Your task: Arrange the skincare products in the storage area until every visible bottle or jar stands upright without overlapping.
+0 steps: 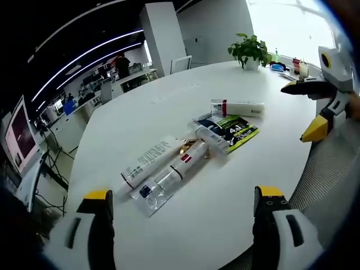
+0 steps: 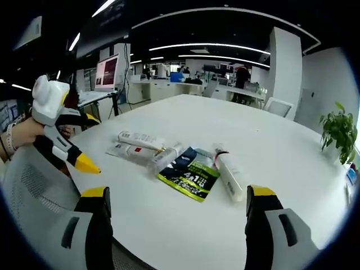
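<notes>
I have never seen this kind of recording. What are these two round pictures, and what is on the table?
A person holds a two-jaw gripper in each hand; a fisheye camera rides on each. The left gripper view looks past the left gripper, with the right gripper at its right edge. The right gripper view looks past the right gripper, with the left gripper and a hand at its left. Both grippers are open and hold nothing. On the white table, tubes and a green packet lie flat. A plant stands far off.

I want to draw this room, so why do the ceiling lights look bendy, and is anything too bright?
Left gripper view: fisheye lens bends the ceiling light strips into curves; the window is washed out white. Right gripper view: light strips also arc; the white table is evenly lit.
</notes>
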{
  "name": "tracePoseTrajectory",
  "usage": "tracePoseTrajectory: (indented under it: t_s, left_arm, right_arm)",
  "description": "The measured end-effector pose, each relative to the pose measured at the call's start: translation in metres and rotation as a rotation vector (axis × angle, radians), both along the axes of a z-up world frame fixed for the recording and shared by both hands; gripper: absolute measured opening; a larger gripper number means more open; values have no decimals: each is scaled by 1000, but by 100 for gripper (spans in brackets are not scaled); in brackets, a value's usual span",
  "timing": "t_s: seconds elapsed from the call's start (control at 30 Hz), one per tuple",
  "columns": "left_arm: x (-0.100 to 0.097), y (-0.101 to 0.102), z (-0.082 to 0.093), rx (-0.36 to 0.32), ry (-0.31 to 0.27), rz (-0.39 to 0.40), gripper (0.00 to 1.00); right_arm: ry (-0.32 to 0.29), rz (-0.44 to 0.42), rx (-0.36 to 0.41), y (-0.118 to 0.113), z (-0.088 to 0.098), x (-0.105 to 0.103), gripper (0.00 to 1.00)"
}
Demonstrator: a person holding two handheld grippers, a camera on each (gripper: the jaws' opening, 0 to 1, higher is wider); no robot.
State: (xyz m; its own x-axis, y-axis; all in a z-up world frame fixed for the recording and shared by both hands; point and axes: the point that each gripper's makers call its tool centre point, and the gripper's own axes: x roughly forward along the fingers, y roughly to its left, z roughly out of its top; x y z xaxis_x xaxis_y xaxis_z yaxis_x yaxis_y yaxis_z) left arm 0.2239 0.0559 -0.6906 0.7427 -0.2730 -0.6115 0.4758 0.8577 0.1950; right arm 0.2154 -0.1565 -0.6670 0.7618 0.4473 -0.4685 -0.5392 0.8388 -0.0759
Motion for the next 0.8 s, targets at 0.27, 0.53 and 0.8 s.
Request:
tracePoseTrajectory:
  t_s: [0.27,0.53,0.8]
  left_arm:
    - [0,-1,1,6,-4,-2,99]
    - [1,-2,2,4,-12,-10,99]
    - [0,-3,7,-23,-20,-11,99]
  right_arm:
    - [-10,-25,-5,-5,2,1,100]
    - [-19,-25,-12,-6,4,2,100]
    - [-27,-24,-19,-6,6,2,100]
